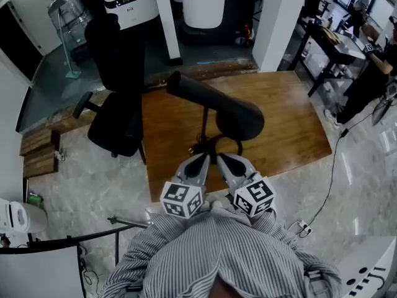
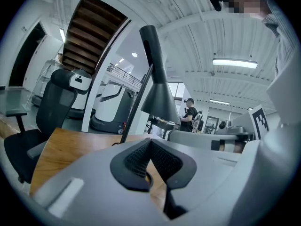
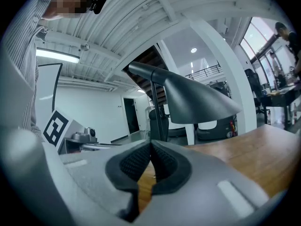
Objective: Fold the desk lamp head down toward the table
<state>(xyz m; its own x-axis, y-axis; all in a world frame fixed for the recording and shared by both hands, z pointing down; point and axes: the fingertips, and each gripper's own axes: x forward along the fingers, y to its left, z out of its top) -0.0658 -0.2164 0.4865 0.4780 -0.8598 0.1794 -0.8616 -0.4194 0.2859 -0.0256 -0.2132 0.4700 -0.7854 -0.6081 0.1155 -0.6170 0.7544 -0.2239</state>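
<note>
The lamp stands on the wooden desk, close to its near edge. Its dark cone-shaped head is raised above the desk and tilted, with the wide end to the right. The left hand-held gripper and the right hand-held gripper are side by side near the lamp. Both have their jaws pressed together, with nothing between them. A black chair is left of the desk.

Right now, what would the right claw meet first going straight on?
The shut right claw would probably meet the thin black upright stem of the dark grey desk lamp, low down; depth is unclear.
</note>
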